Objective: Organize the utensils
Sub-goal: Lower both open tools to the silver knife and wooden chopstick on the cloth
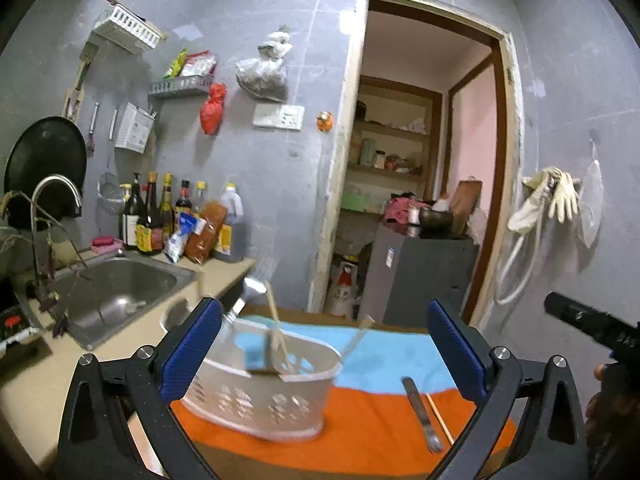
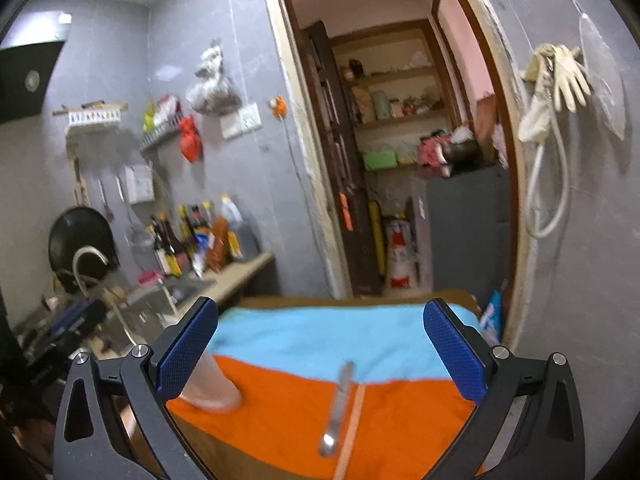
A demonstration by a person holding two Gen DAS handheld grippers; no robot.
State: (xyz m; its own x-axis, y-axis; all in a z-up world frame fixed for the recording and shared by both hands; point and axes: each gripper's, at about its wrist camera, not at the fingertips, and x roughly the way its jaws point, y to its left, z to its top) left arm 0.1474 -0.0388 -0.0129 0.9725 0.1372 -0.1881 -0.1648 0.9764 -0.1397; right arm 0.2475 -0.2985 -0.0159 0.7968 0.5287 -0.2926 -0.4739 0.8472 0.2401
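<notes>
With both grippers wide and empty, we saw the knife (image 2: 338, 408) lying lengthwise below our right gripper (image 2: 320, 348), the nearer to it.

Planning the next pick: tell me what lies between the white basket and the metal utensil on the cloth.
Only bare orange cloth lies between the white basket and the metal utensil; the left wrist view shows it.
</notes>
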